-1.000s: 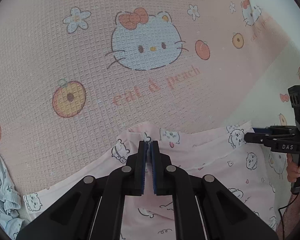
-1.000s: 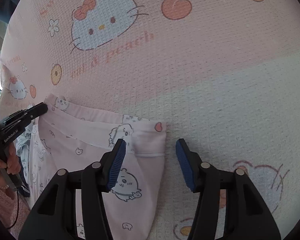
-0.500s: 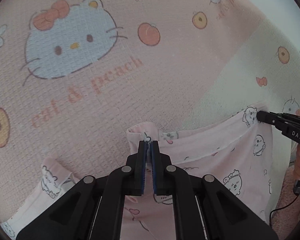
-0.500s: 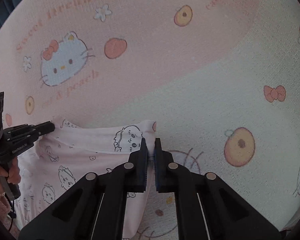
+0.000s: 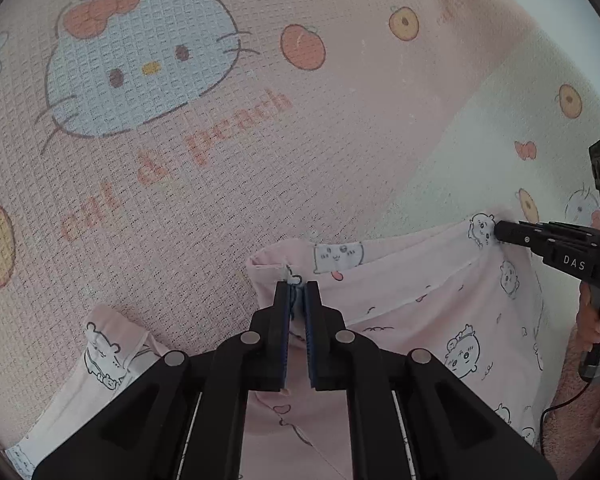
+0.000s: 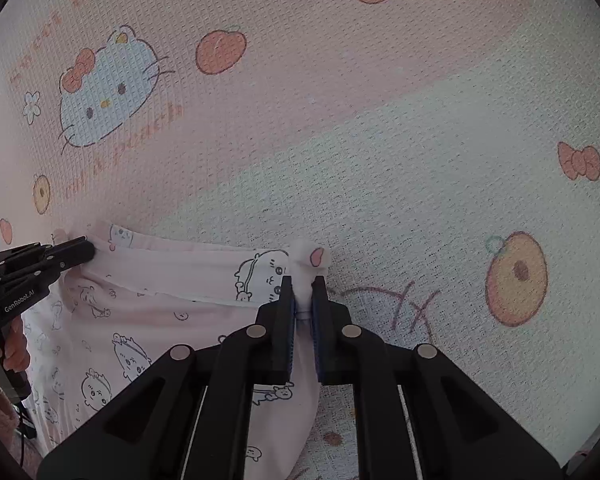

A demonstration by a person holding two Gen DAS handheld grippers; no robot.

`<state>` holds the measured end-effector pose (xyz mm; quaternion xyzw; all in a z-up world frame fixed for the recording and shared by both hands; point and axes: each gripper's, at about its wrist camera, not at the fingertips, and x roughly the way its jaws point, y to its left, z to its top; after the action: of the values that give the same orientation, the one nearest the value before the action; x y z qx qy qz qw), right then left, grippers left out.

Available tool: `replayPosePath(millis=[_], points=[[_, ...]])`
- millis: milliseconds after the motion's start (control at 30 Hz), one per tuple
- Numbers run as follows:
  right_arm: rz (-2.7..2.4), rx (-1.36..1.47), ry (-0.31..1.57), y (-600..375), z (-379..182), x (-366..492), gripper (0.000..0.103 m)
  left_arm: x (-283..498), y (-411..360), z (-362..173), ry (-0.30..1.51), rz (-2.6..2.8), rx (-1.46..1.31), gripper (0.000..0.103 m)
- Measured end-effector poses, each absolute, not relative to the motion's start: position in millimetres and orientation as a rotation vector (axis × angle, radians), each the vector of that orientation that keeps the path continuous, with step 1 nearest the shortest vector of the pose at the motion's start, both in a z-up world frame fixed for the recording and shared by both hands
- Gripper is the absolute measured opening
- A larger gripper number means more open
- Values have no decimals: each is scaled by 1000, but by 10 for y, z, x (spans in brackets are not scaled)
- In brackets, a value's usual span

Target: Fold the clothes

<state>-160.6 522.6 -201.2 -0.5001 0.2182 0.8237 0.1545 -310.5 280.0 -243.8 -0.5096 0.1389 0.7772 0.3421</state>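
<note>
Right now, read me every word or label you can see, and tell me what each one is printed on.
"cat & peach": pink blanket, under the cat face.
"DAS": right claw body.
"GenRobot.AI": left claw body.
Pink lettering at the blanket's top edge in both views: too blurred to read.
Garment: cartoon prints only, no words.

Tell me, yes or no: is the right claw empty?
No: the right claw pinches a bunched corner of the pink garment between its blue pads.
</note>
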Motion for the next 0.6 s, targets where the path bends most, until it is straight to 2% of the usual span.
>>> replayPosePath(millis=[67, 100, 167, 200, 233, 267, 300, 600], points=[[2351, -1430, 646, 5260, -2023, -1598, 8, -3078, 2808, -2425, 394, 2047, -1319, 25], [2346, -1428, 657, 5276, -2028, -1595, 8, -3054, 2812, -2416, 409, 2048, -1311, 35], [2339, -1426, 668, 5288, -2040, -1598, 8, -2993, 2804, -2381, 422, 2057, -1275, 37], [2339, -1424, 666, 5276, -2045, -1608, 8, -2964, 2791, -2358, 436, 2069, -1245, 36], [2341, -1421, 660, 5268, -2040, -1609, 8, -2933, 2806, -2356, 464, 2075, -1228, 19], [2344, -1415, 653, 5262, -2029, -1604, 8, -2903, 2826, -2357, 495, 2080, -1214, 6], [2350, -1398, 651, 5262, -2000, -1592, 8, -2909, 2877, -2376, 516, 2080, -1212, 0], [2365, -1259, 678, 5376, -1829, -1509, 10, -2999, 2974, -2463, 441, 2009, -1322, 4]])
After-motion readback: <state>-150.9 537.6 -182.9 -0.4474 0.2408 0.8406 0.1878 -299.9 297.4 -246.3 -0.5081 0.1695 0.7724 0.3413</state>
